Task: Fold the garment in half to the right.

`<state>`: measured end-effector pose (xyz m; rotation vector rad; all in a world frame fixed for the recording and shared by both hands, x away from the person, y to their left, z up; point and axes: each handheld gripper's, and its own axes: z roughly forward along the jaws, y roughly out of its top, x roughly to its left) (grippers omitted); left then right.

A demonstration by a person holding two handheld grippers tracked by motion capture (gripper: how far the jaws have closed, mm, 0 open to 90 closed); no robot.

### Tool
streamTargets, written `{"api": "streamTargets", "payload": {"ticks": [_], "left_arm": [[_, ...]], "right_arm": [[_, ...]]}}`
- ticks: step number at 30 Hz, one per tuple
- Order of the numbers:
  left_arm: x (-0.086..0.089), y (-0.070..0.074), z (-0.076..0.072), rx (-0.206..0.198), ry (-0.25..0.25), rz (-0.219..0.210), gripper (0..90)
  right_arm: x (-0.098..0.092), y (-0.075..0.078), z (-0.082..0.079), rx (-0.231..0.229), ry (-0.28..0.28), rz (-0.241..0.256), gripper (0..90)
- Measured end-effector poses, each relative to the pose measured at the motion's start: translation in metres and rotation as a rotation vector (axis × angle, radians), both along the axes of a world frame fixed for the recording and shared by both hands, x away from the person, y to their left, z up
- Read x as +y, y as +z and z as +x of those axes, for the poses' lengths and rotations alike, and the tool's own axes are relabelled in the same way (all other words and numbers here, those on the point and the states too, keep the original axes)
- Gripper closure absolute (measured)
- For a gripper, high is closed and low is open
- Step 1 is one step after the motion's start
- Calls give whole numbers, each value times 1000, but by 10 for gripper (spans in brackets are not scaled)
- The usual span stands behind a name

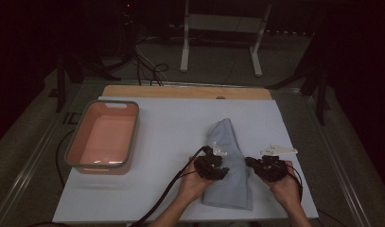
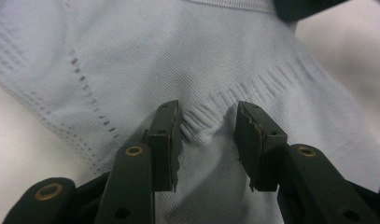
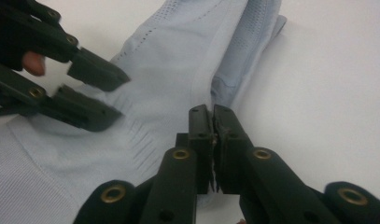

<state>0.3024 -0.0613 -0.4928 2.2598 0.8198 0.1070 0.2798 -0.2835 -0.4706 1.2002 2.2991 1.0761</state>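
A light blue knit garment point(image 1: 225, 137) lies folded into a long strip on the white table cover point(image 1: 171, 127), in front of the person. My left gripper point(image 1: 222, 166) rests on the strip's left side. In the left gripper view this gripper point(image 2: 206, 109) is open, its jaws pressing down on the garment point(image 2: 178, 56) with puckered fabric between them. My right gripper point(image 1: 250, 163) is at the strip's right edge. In the right gripper view it point(image 3: 211, 112) is shut on the folded edge of the garment point(image 3: 173, 56), and the open left gripper point(image 3: 110, 93) shows at the left.
A salmon plastic basin point(image 1: 101, 168) with a grey rim stands on the table's left side. A wooden strip point(image 1: 180, 91) runs along the table's far edge. Beyond the table are a white frame stand point(image 1: 185, 47) and cables on the floor.
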Motion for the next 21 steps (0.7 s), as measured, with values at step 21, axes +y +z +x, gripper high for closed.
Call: {"api": "streamTargets", "payload": {"ticks": [21], "left_arm": [[-11,-11,-3,21,-34,-16,643]], "right_arm": [[2,-11,2,56,-12,-2,856]]}}
